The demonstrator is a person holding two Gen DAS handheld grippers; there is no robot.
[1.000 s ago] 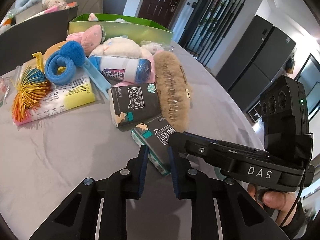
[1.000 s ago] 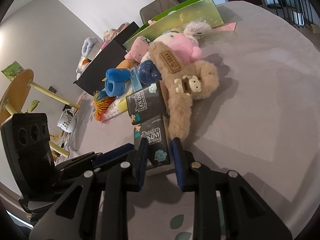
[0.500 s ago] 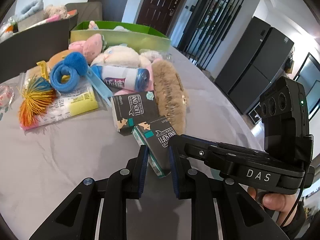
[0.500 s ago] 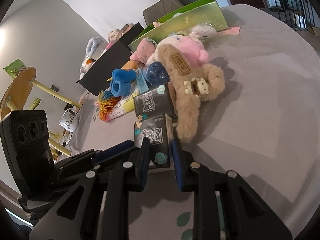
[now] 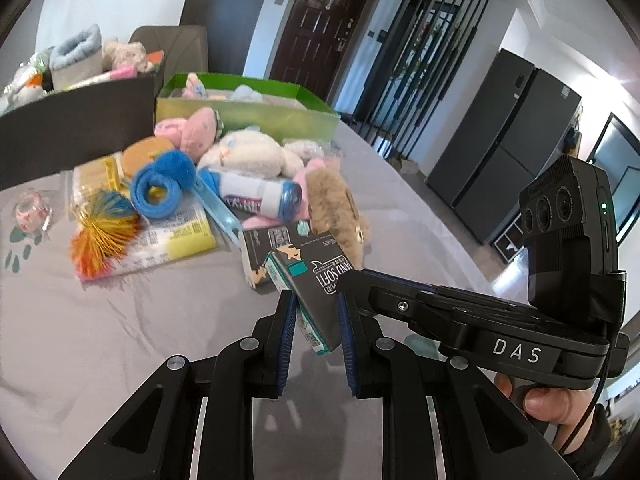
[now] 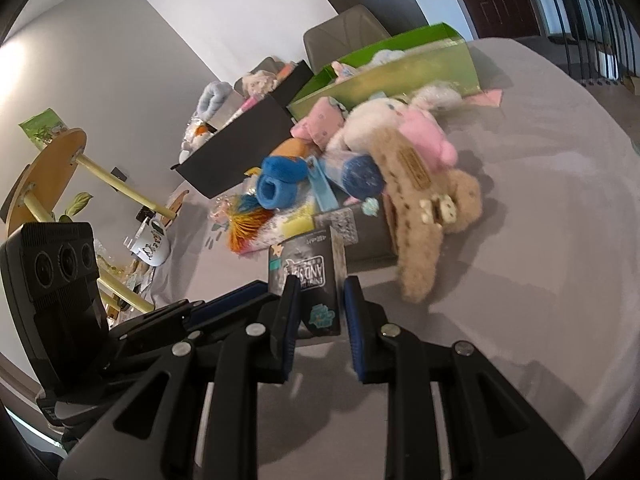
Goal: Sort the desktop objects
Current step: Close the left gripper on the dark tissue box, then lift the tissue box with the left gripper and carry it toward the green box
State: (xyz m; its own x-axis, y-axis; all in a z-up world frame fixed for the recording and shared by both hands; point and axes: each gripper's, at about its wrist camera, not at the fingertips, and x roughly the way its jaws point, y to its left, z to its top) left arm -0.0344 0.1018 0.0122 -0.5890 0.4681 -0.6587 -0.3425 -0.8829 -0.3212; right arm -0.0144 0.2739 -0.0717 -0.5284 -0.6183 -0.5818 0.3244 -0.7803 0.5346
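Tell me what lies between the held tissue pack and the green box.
Both grippers, left and right, grip the tissue pack. Between it and the green box lies the toy pile; lifting over looks clear.

Desktop lot: colours and patterns

Tissue pack (image 5: 320,280): charcoal, white lettering, teal patch. Second pack (image 5: 264,246): same charcoal. Cloth (image 5: 100,340): plain grey, green leaf print at one edge. Spiky ball (image 5: 102,234): orange, yellow and blue strands. Scrunchie (image 5: 160,186): bright blue. Plush clip (image 6: 420,216): tan, brown label. Box (image 5: 248,114): lime green. Bin (image 5: 76,128): black. Gripper pads (image 5: 286,340): blue on black fingers.
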